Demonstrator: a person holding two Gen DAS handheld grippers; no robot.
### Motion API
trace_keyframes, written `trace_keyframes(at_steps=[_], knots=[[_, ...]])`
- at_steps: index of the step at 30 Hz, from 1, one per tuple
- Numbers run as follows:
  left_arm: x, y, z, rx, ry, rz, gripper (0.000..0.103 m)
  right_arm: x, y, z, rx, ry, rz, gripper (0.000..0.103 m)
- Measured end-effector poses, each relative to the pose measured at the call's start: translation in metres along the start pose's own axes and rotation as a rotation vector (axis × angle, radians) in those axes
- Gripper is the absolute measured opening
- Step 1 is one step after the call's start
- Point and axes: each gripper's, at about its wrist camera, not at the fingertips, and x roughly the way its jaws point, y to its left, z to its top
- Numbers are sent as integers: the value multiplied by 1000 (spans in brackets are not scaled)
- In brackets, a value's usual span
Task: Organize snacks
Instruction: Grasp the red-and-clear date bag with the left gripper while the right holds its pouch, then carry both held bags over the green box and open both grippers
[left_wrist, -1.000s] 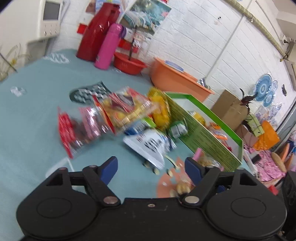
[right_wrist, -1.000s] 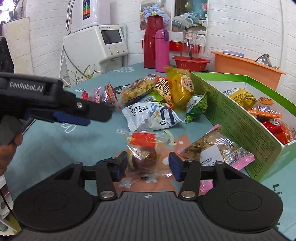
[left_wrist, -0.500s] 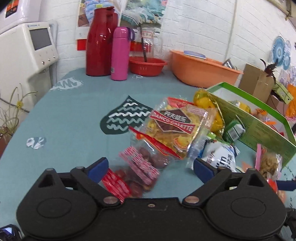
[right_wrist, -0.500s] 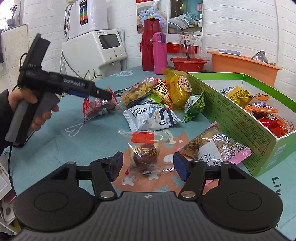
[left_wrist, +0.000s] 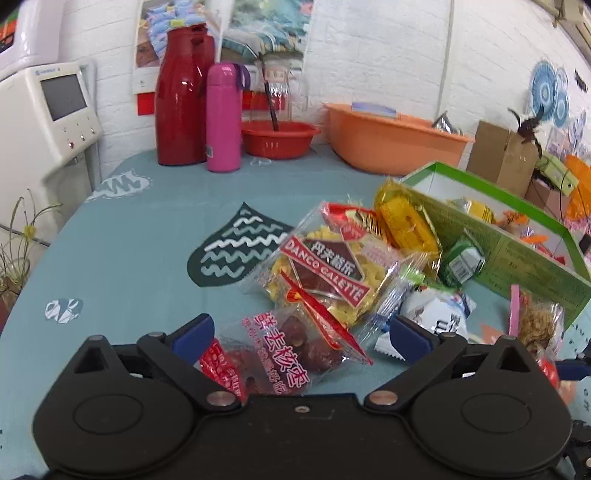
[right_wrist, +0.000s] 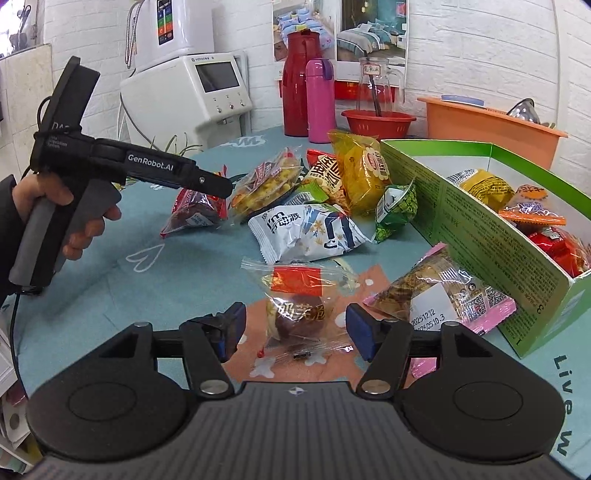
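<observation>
The right gripper (right_wrist: 295, 332) stands wide, its pads apart from the clear date packet (right_wrist: 299, 306) lying on the table (right_wrist: 110, 280) between them. The left gripper (left_wrist: 299, 336) is wide too, over a red date bag (left_wrist: 273, 354). Only the right view shows the hand (right_wrist: 74, 214) on the "GenRobot.AI" handle; only the left reads "DANCO GALETTE" on the biscuit bag (left_wrist: 325, 273). The green box (right_wrist: 491, 236) holds snacks; the pink-edged packet (right_wrist: 443, 295) is dated "2025.05.10.3".
</observation>
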Motion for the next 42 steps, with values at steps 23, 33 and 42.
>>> trace_keyframes(at_steps=[23, 33, 42], knots=[[12, -15, -20, 102, 48, 111, 68, -2, 1, -5, -8, 0, -18, 58], [-13, -22, -27, -20, 42, 9, 67, -10, -6, -10, 31, -24, -27, 57], [-54, -49, -10, -108, -45, -205, 67, -37, -17, -4, 71, -108, -30, 57]])
